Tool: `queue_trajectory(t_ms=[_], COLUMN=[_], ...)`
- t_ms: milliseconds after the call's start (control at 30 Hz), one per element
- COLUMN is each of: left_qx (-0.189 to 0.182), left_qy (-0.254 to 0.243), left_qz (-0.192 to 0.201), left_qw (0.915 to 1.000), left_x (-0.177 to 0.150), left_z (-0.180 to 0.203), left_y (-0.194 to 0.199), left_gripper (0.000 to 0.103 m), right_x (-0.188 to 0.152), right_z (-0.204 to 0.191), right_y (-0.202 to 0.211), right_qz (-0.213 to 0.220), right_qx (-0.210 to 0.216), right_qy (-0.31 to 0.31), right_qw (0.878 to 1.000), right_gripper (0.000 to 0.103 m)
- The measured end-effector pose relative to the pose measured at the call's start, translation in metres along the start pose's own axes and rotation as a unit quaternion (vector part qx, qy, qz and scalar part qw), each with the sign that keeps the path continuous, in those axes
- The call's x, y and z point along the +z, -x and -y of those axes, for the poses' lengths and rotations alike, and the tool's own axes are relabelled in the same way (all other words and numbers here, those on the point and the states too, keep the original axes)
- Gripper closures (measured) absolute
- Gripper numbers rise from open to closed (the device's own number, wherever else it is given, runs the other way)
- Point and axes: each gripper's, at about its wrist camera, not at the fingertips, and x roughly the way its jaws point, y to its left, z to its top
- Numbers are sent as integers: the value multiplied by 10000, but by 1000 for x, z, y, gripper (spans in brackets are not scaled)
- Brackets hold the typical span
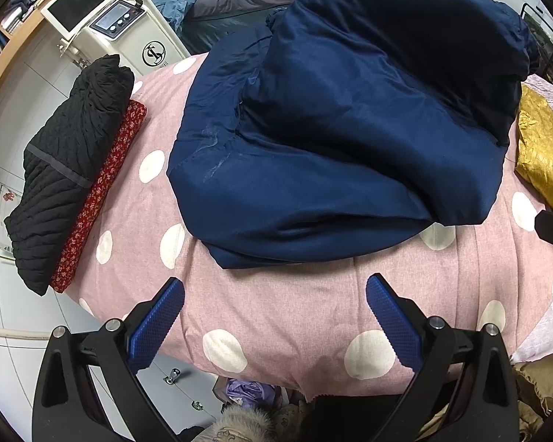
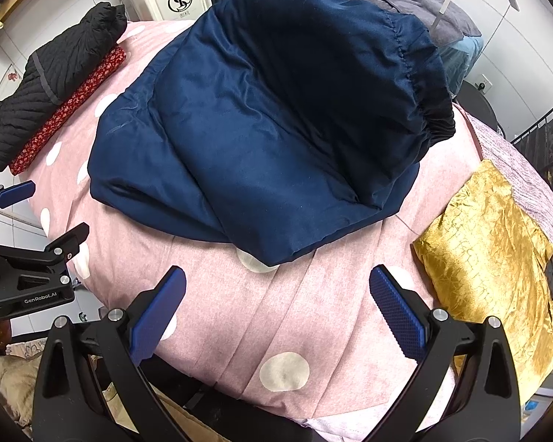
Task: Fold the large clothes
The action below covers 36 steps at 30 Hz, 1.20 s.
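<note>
Pink dotted bedcover (image 1: 276, 313): smooth navy garment (image 1: 331, 140) folded, maybe skirt; L gripper (image 1: 275, 291), R gripper (image 2: 277, 283) released.

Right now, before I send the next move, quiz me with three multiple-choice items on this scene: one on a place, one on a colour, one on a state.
1. Where is the black folded garment?
A. on the red floral cloth
B. on the navy garment
C. on the floor

2. What colour is the crinkled cloth at the bed's right side?
A. green
B. gold
C. white

3. How is the left claw?
A. shut on the navy garment
B. shut on nothing
C. open, holding nothing

Answers:
1 A, it lies stacked on the red cloth.
2 B, shiny gold fabric.
3 C, fingers spread over bare pink bedding.
</note>
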Motion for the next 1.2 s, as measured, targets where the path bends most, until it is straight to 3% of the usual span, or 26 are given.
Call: queue_trajectory(t_ms=[833, 1200], left_qx=[-15, -22], left_qy=[9, 4], left_qz=[-78, -118], left_qw=[10000, 9999], left_x=[-1, -2], left_z=[0, 2], left_y=[-5, -8], left_gripper=[6, 6], right_x=[0, 0], right_z=[-2, -3], right_y=[-4, -9], right_qz=[-126, -313], right_qx=[154, 2], right_qy=[-5, 100], right_qw=[9998, 9995], right_gripper=[5, 5])
